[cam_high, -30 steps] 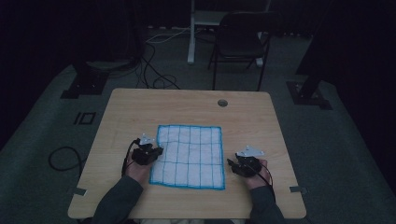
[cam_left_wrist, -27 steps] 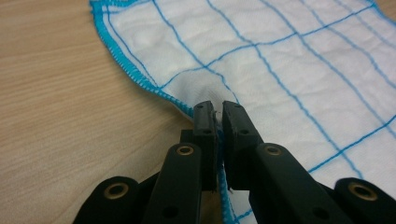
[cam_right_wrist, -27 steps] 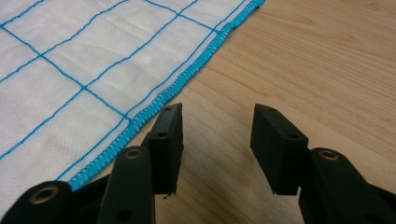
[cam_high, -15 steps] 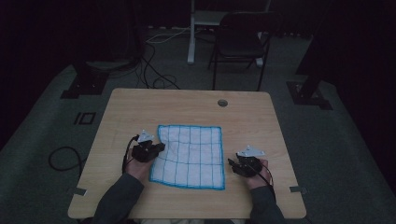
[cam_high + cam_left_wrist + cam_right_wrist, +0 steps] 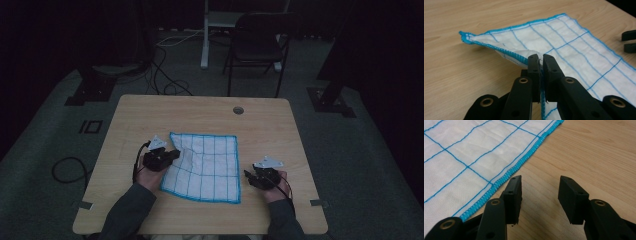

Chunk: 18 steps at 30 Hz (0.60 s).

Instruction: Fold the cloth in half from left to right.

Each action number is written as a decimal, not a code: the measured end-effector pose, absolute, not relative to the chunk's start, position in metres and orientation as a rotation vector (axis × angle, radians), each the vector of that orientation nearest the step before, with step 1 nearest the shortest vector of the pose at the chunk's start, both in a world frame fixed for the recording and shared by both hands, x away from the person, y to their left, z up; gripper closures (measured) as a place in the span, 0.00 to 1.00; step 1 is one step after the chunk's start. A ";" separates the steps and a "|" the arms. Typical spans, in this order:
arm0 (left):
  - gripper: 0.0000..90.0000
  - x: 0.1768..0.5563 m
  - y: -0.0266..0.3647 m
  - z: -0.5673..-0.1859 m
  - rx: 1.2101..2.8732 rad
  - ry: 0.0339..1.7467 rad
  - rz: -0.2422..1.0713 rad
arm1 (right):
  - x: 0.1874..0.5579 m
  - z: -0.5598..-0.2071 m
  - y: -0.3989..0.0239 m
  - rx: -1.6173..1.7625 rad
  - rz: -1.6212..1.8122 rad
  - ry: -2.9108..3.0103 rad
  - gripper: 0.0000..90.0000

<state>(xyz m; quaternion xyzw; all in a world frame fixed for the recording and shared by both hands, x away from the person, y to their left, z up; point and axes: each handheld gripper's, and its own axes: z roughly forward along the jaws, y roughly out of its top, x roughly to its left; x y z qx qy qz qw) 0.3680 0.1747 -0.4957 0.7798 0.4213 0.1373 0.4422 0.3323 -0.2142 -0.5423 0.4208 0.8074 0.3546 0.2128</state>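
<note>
The white cloth with blue grid lines lay flat on the desk, except at its left edge, which was pinched and raised by the clenched left claw, probably for folding. Just beside the cloth's right edge, the right claw was kept released, nothing between its jaws.

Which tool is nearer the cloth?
Left. The left tool is clamped on the checked cloth at its edge; the right tool sits open on bare table just beside its hem.
</note>
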 end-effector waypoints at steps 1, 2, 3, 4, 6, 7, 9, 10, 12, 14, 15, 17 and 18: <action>0.95 0.368 0.172 -0.493 1.928 1.035 0.337 | 0.332 -0.542 -0.214 1.168 0.984 2.241 0.60; 0.96 0.368 0.170 -0.490 1.930 1.023 0.337 | 0.332 -0.542 -0.214 1.168 0.986 2.241 0.60; 0.96 0.369 0.169 -0.488 1.928 1.019 0.335 | 0.332 -0.542 -0.214 1.169 0.986 2.242 0.60; 0.96 0.369 0.168 -0.486 1.925 1.011 0.332 | 0.332 -0.542 -0.214 1.169 0.986 2.242 0.60; 0.96 0.369 0.166 -0.483 1.921 1.003 0.328 | 0.332 -0.542 -0.214 1.168 0.986 2.242 0.60; 0.96 0.369 0.166 -0.483 1.921 1.003 0.328 | 0.332 -0.542 -0.214 1.168 0.986 2.242 0.60; 0.96 0.369 0.163 -0.480 1.921 0.991 0.328 | 0.332 -0.542 -0.215 1.168 0.987 2.242 0.60; 0.96 0.370 0.161 -0.478 1.923 0.981 0.329 | 0.332 -0.542 -0.215 1.169 0.986 2.242 0.60; 0.96 0.370 0.159 -0.475 1.917 0.972 0.326 | 0.332 -0.542 -0.215 1.168 0.987 2.242 0.60; 0.96 0.370 0.157 -0.473 1.914 0.965 0.325 | 0.332 -0.543 -0.215 1.168 0.985 2.243 0.60; 0.96 0.370 0.157 -0.473 1.914 0.965 0.325 | 0.332 -0.543 -0.215 1.168 0.985 2.243 0.60; 0.96 0.370 0.155 -0.470 1.915 0.957 0.325 | 0.332 -0.543 -0.214 1.165 0.977 2.244 0.60; 0.96 0.370 0.153 -0.469 1.916 0.948 0.324 | 0.332 -0.543 -0.214 1.164 0.975 2.245 0.60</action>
